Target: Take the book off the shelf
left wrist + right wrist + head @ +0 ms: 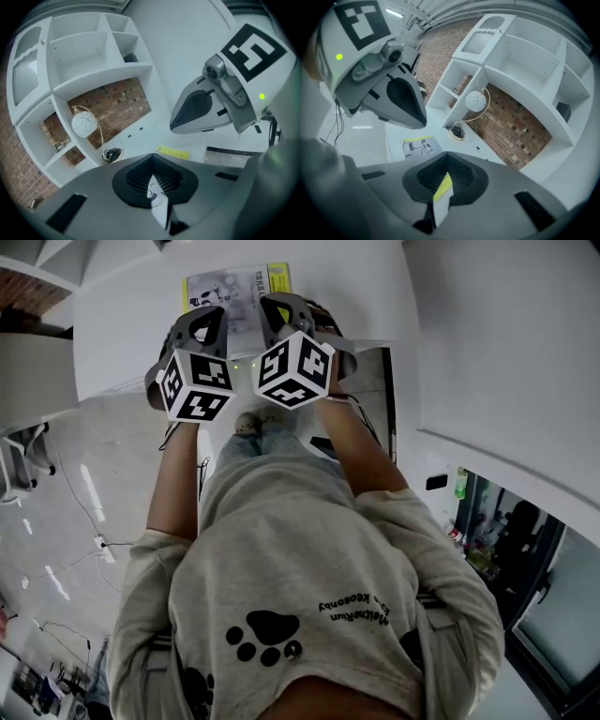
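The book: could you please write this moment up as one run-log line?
left gripper: shut on book | right gripper: shut on book | book: held by both, clear of shelf

Thin grey book (234,289), yellow-striped, pinched at near edge.

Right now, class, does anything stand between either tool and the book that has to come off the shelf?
Nothing visible does. The left tool and the right tool are each shut on an edge of the book. Its thin edge shows between each pair of jaws, and no other object is in the gap.
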{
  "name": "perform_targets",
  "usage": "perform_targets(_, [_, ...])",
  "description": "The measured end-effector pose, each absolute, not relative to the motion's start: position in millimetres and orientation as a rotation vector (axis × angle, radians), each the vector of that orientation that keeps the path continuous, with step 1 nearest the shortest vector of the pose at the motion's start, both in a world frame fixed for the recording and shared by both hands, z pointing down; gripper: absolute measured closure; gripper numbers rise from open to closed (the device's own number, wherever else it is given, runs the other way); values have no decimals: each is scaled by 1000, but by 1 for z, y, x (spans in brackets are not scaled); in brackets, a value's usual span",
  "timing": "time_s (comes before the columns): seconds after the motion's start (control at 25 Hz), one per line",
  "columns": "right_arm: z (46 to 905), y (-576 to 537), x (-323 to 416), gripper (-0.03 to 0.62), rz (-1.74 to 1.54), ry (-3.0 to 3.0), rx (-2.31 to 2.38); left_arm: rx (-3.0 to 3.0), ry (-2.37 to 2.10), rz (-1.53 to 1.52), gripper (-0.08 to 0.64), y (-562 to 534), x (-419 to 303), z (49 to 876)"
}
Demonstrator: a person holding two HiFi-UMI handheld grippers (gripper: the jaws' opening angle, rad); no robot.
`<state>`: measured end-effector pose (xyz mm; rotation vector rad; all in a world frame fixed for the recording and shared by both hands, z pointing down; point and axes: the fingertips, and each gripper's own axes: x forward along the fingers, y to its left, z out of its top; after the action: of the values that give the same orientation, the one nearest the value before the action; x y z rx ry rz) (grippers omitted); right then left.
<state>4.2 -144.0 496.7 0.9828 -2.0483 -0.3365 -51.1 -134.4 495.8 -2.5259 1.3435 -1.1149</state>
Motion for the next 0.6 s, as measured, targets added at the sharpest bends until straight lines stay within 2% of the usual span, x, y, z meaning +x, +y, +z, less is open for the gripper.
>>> perform_targets(0.6, [419,-101,27,575,-165,-2339,1314,-2629,1644,-570,551,-97,-40,422])
